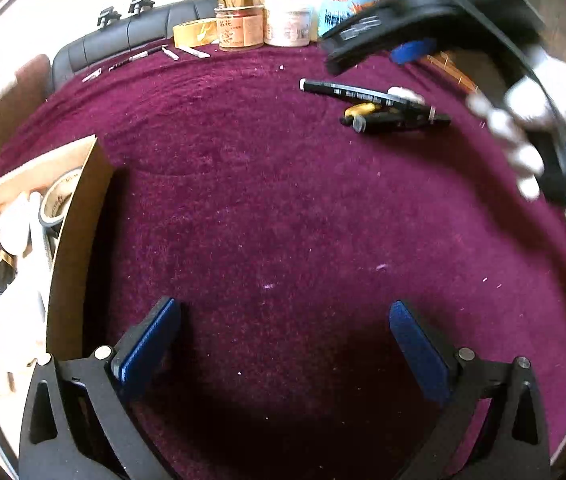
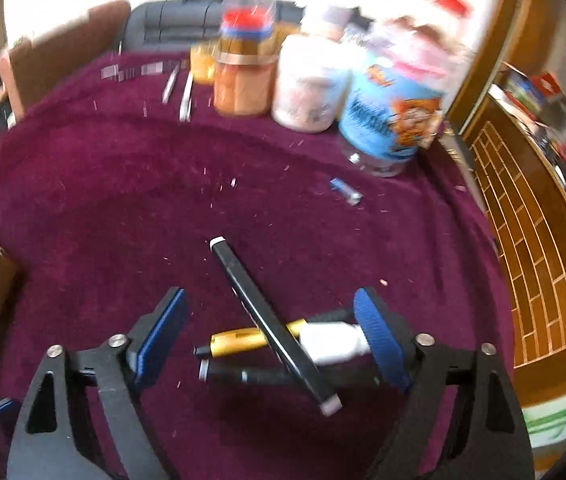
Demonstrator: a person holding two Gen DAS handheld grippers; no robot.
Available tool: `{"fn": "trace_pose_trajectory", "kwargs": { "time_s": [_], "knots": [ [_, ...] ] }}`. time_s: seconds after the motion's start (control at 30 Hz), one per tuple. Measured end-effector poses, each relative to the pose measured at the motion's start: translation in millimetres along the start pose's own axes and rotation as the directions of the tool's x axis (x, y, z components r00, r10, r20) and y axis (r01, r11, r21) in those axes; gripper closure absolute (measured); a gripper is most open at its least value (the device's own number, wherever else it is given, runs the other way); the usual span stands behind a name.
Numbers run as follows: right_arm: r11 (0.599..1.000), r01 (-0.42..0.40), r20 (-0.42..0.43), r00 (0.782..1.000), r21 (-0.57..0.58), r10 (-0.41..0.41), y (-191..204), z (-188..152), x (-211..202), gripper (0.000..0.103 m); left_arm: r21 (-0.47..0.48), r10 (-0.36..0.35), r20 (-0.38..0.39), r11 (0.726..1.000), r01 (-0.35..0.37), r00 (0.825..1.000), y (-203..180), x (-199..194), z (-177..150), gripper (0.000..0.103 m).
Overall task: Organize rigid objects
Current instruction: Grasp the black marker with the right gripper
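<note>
My right fingers (image 2: 271, 332) stand open over a small pile of rigid things on the maroon tabletop (image 2: 123, 208), and nothing is pressed between the pads yet. The long black marker (image 2: 271, 320) lies slantwise across the gap, its white-tipped end toward 12 o'clock and the other end toward 5 o'clock. Under it, crossing it, lie a yellow pen (image 2: 239, 340), a black pen (image 2: 243, 376) and a white piece (image 2: 331, 340) that touches my right pad at about 3 o'clock.

My left fingers (image 1: 283, 344) are also open and empty — only bare cloth is between them. At their 9 o'clock stands the cardboard box (image 1: 79, 220), already holding several items; I judge the pile should go there.

To do this step well, I think I should turn the wrist so the pads come square to the marker, then close on the marker alone, near its middle — it lies on top. Closing as I stand now would probably catch the white piece and scatter the pens. The jars (image 2: 243, 80) at 12 o'clock are well apart.
</note>
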State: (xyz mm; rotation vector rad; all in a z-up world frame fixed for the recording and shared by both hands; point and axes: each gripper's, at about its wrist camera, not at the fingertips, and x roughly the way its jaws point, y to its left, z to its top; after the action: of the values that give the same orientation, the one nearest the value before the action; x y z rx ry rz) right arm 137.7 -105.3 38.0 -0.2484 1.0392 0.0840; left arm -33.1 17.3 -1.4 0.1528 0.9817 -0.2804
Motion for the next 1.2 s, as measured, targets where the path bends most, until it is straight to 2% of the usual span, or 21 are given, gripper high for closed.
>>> {"fn": "trace_pose_trajectory", "kwargs": {
  "time_s": [0.07,0.13,0.17,0.23,0.3,0.4,0.47,0.57,0.6,0.63,0.67,0.77,0.8,0.87,0.9,0.93,1.03,1.07,1.1,1.17,1.2],
  "knots": [
    [1.0,0.005,-0.079,0.997,0.0,-0.005,2.6,2.3,21.8,0.042,-0.005,-0.005,0.002,1.0,0.005,1.0,1.1,-1.6,-2.3,0.002],
    [0.999,-0.038,-0.119,0.992,0.027,0.041,2.4,0.3,30.1,0.075,-0.004,-0.005,0.001,1.0,0.005,1.0,1.2,-4.8,-5.5,0.002],
    [0.996,-0.072,-0.116,0.99,0.054,0.078,1.5,-1.4,27.2,0.077,-0.004,-0.005,0.001,1.0,0.005,1.0,2.3,-4.5,-6.0,0.002],
    [0.983,-0.152,-0.138,0.977,0.105,0.166,1.6,-6.8,21.4,0.089,-0.003,-0.006,0.0,1.0,0.006,1.0,2.4,0.6,-2.1,0.002],
    [0.958,-0.24,-0.152,0.953,0.155,0.264,5.4,-18.9,11.9,0.09,-0.004,-0.007,0.0,1.0,0.007,1.0,2.9,-0.2,-2.8,0.002],
    [0.908,-0.362,-0.166,0.902,0.21,0.398,14.0,-45.0,-5.9,0.09,-0.012,-0.019,0.003,1.0,0.019,1.0,4.7,-2.0,-2.9,0.002],
    [0.862,-0.444,-0.172,0.855,0.247,0.49,19.2,-64.6,-16.4,0.09,-0.017,-0.027,0.006,0.999,0.027,1.0,6.3,-2.9,-2.6,0.002],
    [0.782,-0.547,-0.181,0.772,0.299,0.609,25.8,-96.7,-28.3,0.09,-0.018,-0.03,0.006,0.999,0.03,1.0,6.7,-2.7,-1.9,0.002],
    [0.761,-0.565,-0.178,0.753,0.318,0.634,24.8,-106.2,-32.7,0.089,-0.017,-0.028,0.006,0.999,0.028,1.0,6.1,-2.9,-2.1,0.002],
    [0.754,-0.57,-0.169,0.75,0.326,0.64,21.4,-111.5,-36.3,0.089,-0.015,-0.026,0.005,1.0,0.026,1.0,5.6,-2.5,-2.2,0.002],
    [0.754,-0.573,-0.147,0.756,0.322,0.637,17.6,-117.5,-46.0,0.089,-0.014,-0.024,0.004,1.0,0.024,1.0,5.2,-2.0,-2.1,0.002],
    [0.798,-0.531,-0.021,0.829,0.284,0.559,-4.2,-124.4,-76.4,0.086,-0.013,-0.023,0.003,1.0,0.023,1.0,5.5,-1.7,-1.8,0.002],
    [0.811,-0.51,0.032,0.851,0.287,0.524,-14.8,-125.0,-83.9,0.082,-0.011,-0.02,0.002,1.0,0.02,1.0,4.9,-1.3,-1.7,0.002],
    [0.839,-0.445,0.144,0.895,0.314,0.422,-36.7,-131.8,-95.8,0.068,-0.001,-0.007,-0.003,1.0,0.007,1.0,3.0,-0.7,-1.5,0.002],
    [0.846,-0.42,0.176,0.907,0.328,0.383,-44.3,-131.8,-96.2,0.055,0.002,-0.003,-0.004,1.0,0.003,1.0,2.3,-0.4,-1.3,0.002],
    [0.851,-0.392,0.216,0.918,0.35,0.334,-53.7,-135.4,-96.1,0.048,0.001,-0.004,-0.005,1.0,0.004,1.0,2.7,-0.6,-1.5,0.002],
    [0.833,-0.369,0.277,0.922,0.412,0.271,-74.0,-131.6,-75.3,0.048,-0.041,-0.042,-0.002,0.998,0.042,0.999,7.5,-8.0,-2.1,0.005],
    [0.823,-0.372,0.287,0.92,0.429,0.266,-78.4,-132.7,-69.6,0.048,-0.078,-0.091,0.01,0.993,0.092,0.996,11.6,-12.7,-0.9,0.01],
    [0.811,-0.382,0.299,0.916,0.443,0.268,-83.1,-135.0,-63.0,0.048,-0.113,-0.133,0.024,0.984,0.135,0.991,14.2,-18.2,1.1,0.011],
    [0.801,-0.391,0.314,0.911,0.453,0.267,-86.3,-136.5,-49.2,0.048,-0.137,-0.12,0.055,0.982,0.127,0.991,13.2,-25.8,9.6,0.011],
    [0.805,-0.371,0.301,0.92,0.463,0.251,-90.4,-139.4,-45.0,0.048,-0.131,-0.102,0.059,0.985,0.109,0.993,10.0,-25.6,15.3,0.011]
  ]
}}
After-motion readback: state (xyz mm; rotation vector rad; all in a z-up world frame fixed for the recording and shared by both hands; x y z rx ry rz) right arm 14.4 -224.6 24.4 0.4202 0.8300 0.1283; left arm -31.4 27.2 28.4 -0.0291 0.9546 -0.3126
